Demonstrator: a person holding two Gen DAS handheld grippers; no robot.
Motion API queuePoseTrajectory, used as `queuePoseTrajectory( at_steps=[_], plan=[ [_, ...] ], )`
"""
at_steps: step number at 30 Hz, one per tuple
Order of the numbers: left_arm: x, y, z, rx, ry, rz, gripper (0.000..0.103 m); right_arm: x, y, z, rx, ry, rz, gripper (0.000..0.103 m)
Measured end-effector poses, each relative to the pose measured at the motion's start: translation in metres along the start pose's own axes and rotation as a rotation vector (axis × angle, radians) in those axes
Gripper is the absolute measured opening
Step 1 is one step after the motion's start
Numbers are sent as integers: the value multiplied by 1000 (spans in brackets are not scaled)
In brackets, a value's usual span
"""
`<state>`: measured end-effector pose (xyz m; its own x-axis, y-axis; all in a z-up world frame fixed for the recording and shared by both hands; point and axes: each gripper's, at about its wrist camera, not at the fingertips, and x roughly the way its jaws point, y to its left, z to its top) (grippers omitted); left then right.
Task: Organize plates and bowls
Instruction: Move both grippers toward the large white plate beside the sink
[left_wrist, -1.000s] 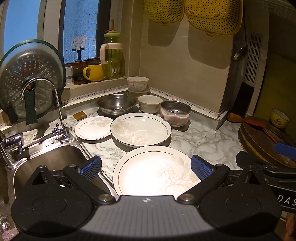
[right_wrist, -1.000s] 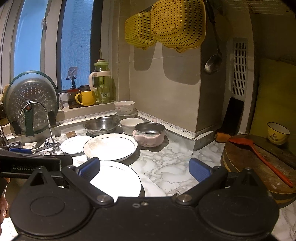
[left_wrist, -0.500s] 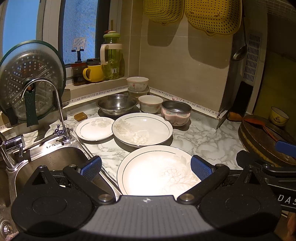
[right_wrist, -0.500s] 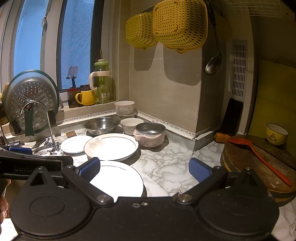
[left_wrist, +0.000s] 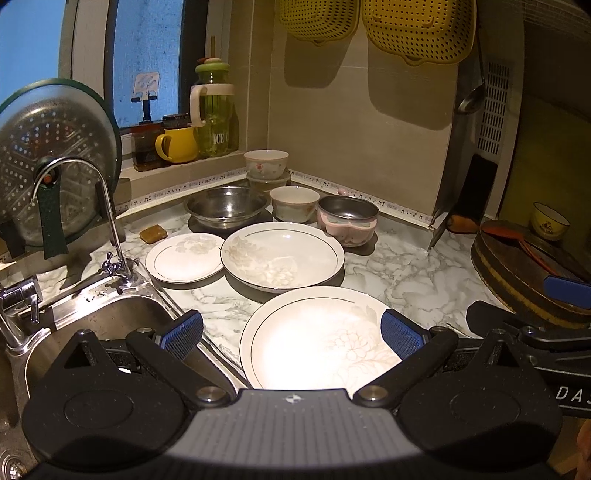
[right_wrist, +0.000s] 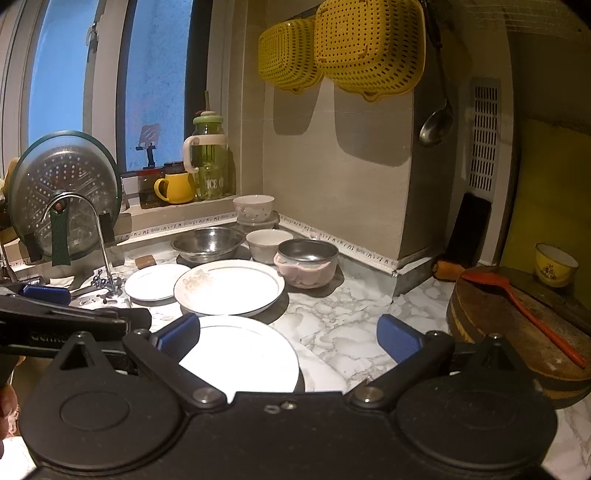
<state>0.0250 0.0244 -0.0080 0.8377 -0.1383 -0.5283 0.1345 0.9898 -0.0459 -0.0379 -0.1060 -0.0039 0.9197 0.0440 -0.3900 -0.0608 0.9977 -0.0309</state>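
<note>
Three round plates are laid flat, face up, on the marble worktop (left_wrist: 399, 266); being round, no long axis can be given for them. The near large plate (left_wrist: 317, 339) lies directly ahead of and below the left claw (left_wrist: 291, 332), between its two blue pads, with its near rim hidden behind the claw body. The deep plate (left_wrist: 282, 254) is seen just beyond it, and the small plate (left_wrist: 184, 256) is set to the left of that, its rim touching or slightly tucked under the deep plate's edge. Further ahead, near the corner wall, a steel bowl (left_wrist: 226, 206), a white bowl (left_wrist: 294, 203), a pink-cased bowl (left_wrist: 347, 219) and a stack of bowls (left_wrist: 266, 166) stand upright, mouths up.

The left claw is spread wide, and nothing is held or touched by its pads. It is held level, low over the worktop edge beside the sink (left_wrist: 110, 314), pointing toward the corner.

The right claw (right_wrist: 288, 338) is likewise spread wide and empty. It is held to the right of the left claw, pointing the same way, with the near large plate ahead and to its left and a wooden chopping block (right_wrist: 517, 332) to its right, bearing a red spatula (right_wrist: 524, 306).
</note>
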Motion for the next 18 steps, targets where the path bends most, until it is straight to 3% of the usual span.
queuePoseTrajectory(
  at_steps=[11,18],
  plan=[
    [12,12,0,-18,41,-6,103,13,8,-3,8,47,18,102],
    [20,18,0,-42,70,42,103,33,8,-3,-3,77,60,101]
  ],
)
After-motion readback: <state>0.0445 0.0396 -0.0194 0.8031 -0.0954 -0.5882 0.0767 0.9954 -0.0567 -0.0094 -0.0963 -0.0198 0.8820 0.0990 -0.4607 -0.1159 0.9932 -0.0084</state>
